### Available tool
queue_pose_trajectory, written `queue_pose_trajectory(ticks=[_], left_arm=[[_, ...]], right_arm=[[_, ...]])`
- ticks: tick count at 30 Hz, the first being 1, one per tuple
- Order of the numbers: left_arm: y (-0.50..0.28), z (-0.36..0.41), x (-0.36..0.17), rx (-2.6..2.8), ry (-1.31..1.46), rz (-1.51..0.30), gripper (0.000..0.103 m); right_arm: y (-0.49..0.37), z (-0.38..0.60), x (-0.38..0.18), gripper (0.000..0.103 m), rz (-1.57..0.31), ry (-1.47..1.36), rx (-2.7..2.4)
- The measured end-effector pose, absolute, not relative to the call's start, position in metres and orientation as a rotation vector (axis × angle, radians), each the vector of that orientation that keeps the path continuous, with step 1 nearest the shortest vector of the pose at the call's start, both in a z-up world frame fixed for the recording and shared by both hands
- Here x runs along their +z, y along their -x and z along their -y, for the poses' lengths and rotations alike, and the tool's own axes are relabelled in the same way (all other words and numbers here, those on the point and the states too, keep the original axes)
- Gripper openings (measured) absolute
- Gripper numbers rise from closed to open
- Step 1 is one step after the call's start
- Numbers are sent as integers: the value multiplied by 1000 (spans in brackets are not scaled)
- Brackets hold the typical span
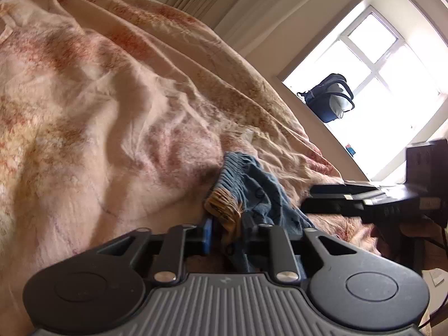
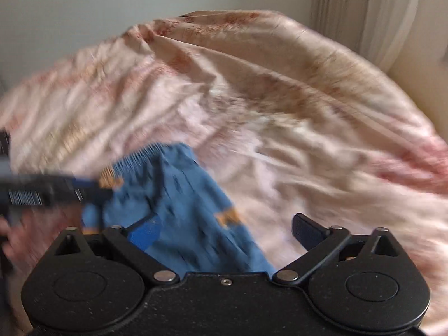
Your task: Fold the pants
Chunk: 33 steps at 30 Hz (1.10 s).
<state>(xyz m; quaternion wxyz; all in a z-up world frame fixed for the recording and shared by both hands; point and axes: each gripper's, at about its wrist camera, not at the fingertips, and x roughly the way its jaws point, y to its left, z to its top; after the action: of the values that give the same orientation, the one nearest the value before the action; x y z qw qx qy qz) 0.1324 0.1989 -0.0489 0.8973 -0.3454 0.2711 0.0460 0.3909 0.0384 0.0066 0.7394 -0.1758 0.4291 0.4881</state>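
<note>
The pants (image 1: 249, 193) are blue with orange marks and a gathered elastic waistband. In the left wrist view my left gripper (image 1: 228, 232) is shut on the waistband, and the cloth hangs bunched between its fingers. In the right wrist view the pants (image 2: 179, 204) drape over the pink bedspread (image 2: 280, 112), and this view is blurred by motion. My right gripper (image 2: 224, 238) is open, with the blue cloth running between its spread fingers. The left gripper (image 2: 56, 190) shows at the left of the right wrist view, holding the waistband end.
The pink patterned bedspread (image 1: 112, 112) is wrinkled and covers the whole bed. A bright window (image 1: 392, 70) with a dark blue bag (image 1: 327, 98) on its sill is at the right. A dark table with flat black items (image 1: 378, 193) stands beside the bed. Curtains (image 2: 378, 14) hang at the far right.
</note>
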Motion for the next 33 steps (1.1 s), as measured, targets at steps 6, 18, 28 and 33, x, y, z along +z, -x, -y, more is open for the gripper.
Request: queue_pose_trajectory(ticks=[6,18,28,33], left_arm=[[-131,-182,-38,70,565,-520,16],[-139,-188,-46,59,570,-567,53],[-163,-218,-62,-104,801,-520,72],[-164,-223,-64,-133,870,-503,72]], right_arm=[[-395,-76,-4,75,-950,323,1167],[-396,-85,-19,13,-934,367,1137],[-406,-74,-26,12,-951,306,1091],[-404,-74,-25,12,-948,294,1092]])
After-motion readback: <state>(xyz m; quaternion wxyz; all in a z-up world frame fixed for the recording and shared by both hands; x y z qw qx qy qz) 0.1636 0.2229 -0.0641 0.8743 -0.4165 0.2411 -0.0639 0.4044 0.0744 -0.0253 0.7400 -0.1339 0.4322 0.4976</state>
